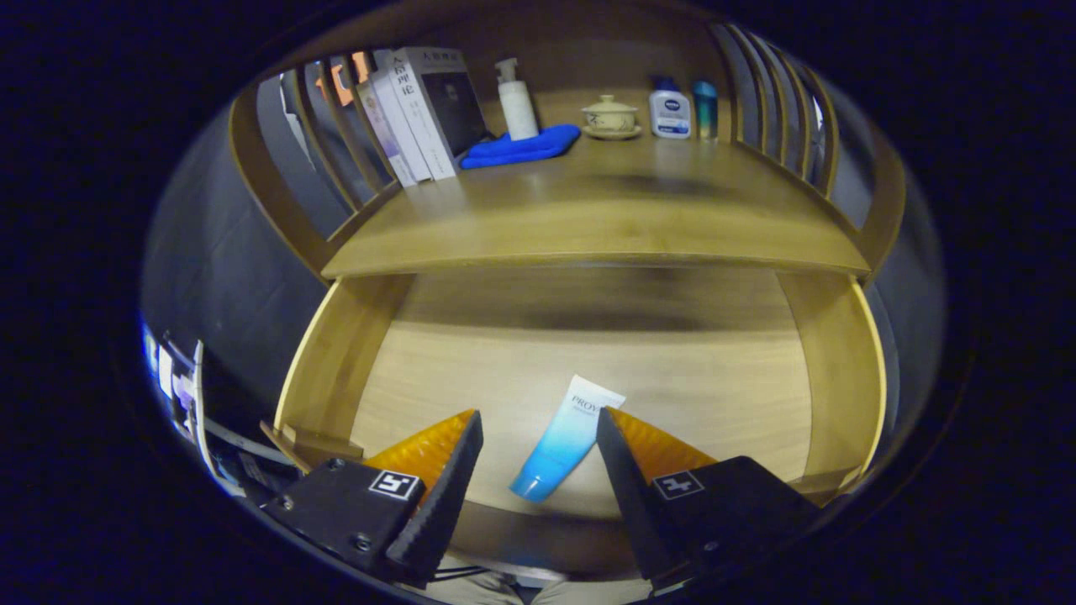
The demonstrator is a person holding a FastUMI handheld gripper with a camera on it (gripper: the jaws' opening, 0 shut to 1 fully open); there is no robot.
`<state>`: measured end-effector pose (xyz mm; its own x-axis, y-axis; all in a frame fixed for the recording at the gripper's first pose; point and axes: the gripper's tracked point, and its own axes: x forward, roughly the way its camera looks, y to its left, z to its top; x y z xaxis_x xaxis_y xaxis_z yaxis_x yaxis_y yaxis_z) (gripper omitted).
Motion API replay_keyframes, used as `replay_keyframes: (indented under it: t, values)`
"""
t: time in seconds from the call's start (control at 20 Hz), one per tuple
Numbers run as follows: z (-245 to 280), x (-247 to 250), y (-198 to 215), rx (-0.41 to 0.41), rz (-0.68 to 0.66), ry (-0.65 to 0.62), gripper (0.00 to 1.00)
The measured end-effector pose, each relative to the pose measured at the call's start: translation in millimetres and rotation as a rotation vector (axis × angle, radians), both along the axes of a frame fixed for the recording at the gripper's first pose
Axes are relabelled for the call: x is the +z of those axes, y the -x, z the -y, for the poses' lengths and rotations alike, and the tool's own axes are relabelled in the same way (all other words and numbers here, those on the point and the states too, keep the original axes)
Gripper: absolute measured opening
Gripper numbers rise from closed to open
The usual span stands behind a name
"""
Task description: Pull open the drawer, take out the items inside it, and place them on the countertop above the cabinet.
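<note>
We hold the gripper spread above the open drawer; the tube (lying slanted between the fingers) may slip sideways when pinched.

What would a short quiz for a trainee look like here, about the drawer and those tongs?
1. True or false: the drawer is already pulled open.
2. What lies between the fingers of the tongs? A) a cup B) a tube C) a book
3. Fill in: on the countertop, the pump bottle stands on a blue ____.

Key
1. True. The drawer's inside is in plain sight.
2. B. The tube lies on the drawer bottom between the open fingers, and neither finger presses on it.
3. Cloth. Books lean beside it, and a lidded cup stands further along.
</note>
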<state>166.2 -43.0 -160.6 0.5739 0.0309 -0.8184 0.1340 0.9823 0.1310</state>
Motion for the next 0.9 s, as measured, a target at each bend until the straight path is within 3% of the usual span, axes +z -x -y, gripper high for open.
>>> replay_keyframes:
  t: [0.3, 0.55, 0.8, 0.9]
  values:
    - [7, -39, 0, -0.101, -0.226, 0.005, 0.84]
    - [7, -64, 3, -0.119, -0.383, 0.013, 0.82]
    - [9, -69, -1, -0.102, -0.452, 0.117, 0.81]
    - [10, -69, -3, -0.104, -0.451, 0.139, 0.75]
